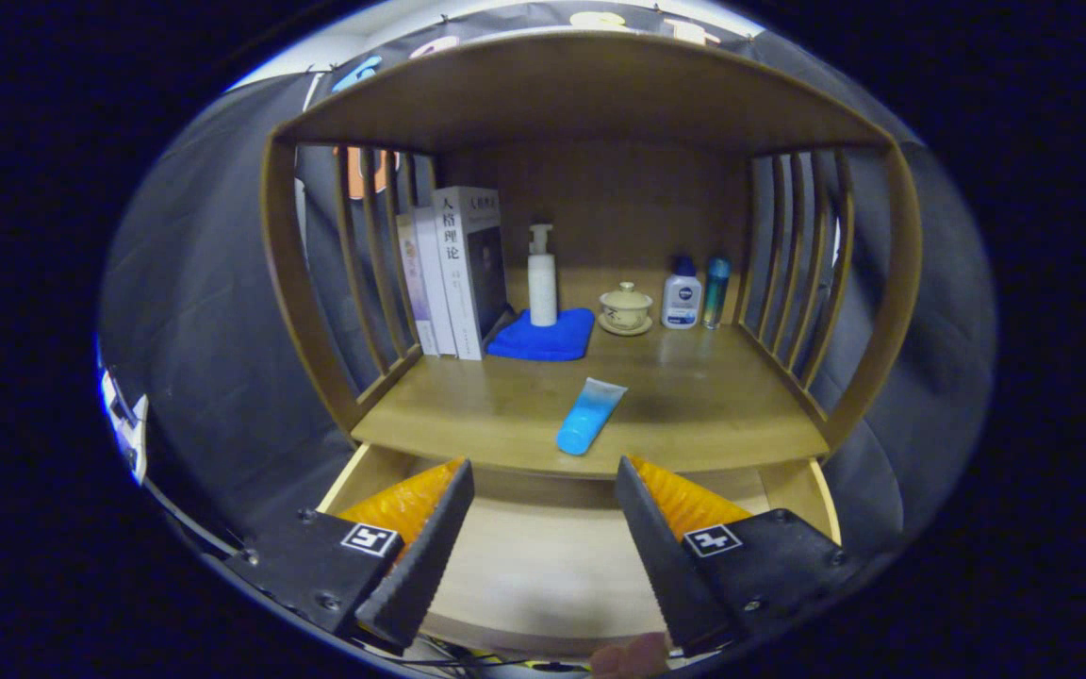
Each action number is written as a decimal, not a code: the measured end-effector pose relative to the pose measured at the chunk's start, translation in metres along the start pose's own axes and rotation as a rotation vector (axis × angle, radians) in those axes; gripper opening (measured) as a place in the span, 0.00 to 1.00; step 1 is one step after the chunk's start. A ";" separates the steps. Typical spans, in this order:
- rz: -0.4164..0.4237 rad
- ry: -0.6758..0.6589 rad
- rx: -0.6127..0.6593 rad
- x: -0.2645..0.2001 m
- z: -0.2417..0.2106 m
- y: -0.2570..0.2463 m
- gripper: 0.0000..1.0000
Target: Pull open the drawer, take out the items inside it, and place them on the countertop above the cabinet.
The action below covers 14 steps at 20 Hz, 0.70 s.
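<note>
Your fingers [543, 528] hang apart and empty over the open drawer [543, 566]; the blue tube [590, 417] just beyond them lies near the table [694, 415] edge, so a careless lift could knock it back in.

drawer [543, 556] front hidden behind gripper [543, 538]

You can read one text: the tallest book [468, 269], standing upright with other books at the left of the shelf, carries the Chinese characters 人格理论 down its pale spine, with smaller print beneath that is too fine to make out. The small white bottle [682, 297] at the back right has a dark label patch too small to read. Your gripper [543, 464], fingers spread apart over the open drawer [543, 575], bears a square black-and-white marker [370, 539] on each finger.
</note>
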<state>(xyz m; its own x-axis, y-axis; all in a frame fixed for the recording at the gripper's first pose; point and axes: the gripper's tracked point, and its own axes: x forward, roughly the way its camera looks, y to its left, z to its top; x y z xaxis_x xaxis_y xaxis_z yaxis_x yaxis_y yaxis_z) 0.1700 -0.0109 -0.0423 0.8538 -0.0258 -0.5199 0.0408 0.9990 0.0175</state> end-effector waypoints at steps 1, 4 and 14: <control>-0.010 -0.029 0.001 -0.009 -0.002 0.000 0.96; -0.043 -0.148 -0.009 -0.040 -0.008 0.000 0.96; -0.186 -0.540 -0.079 -0.094 -0.079 -0.018 1.00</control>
<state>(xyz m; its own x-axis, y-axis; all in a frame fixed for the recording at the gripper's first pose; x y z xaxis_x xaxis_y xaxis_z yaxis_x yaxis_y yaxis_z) 0.0481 -0.0234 -0.0610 0.9807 -0.1957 0.0019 0.1948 0.9749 -0.1075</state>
